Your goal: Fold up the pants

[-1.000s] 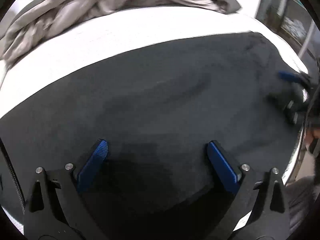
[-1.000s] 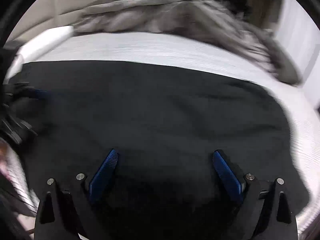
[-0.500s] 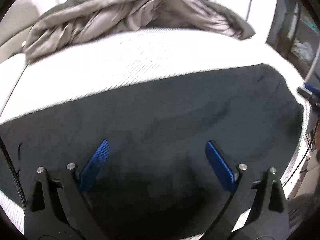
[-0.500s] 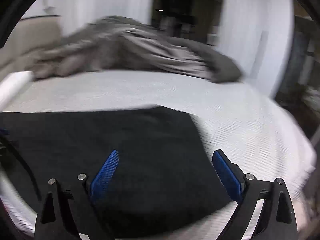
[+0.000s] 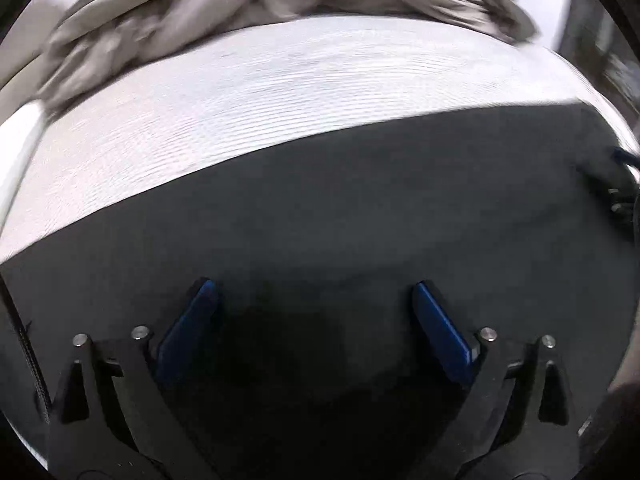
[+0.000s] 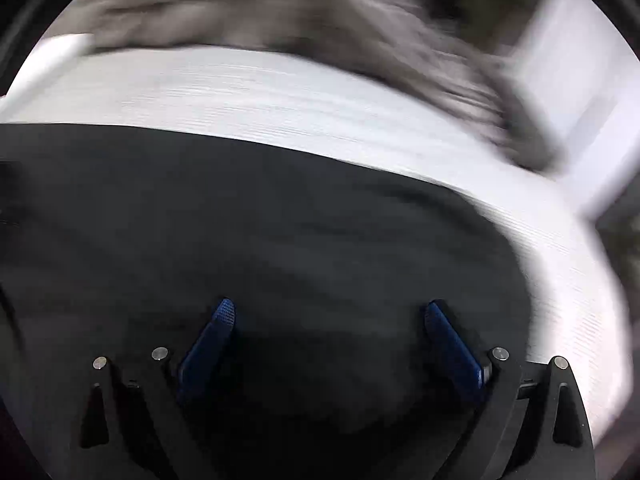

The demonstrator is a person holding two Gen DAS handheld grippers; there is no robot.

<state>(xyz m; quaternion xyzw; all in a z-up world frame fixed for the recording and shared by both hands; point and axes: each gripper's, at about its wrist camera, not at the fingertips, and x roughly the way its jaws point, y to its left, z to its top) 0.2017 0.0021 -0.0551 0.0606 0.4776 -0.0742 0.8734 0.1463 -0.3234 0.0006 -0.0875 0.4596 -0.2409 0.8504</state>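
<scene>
Black pants (image 5: 340, 208) lie flat on the white bed (image 5: 240, 92); left gripper (image 5: 314, 296) and right gripper (image 6: 330, 312) gape wide, empty

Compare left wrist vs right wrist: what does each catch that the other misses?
Left wrist only: the right gripper at the frame's right edge, over the pants; too blurred to read its fingers. Right wrist only: the pants' right end, with white bed sheet beyond it. Both: dark pants flat on the sheet, a crumpled grey blanket behind, and each view's own gripper open and empty, as with the left gripper.
</scene>
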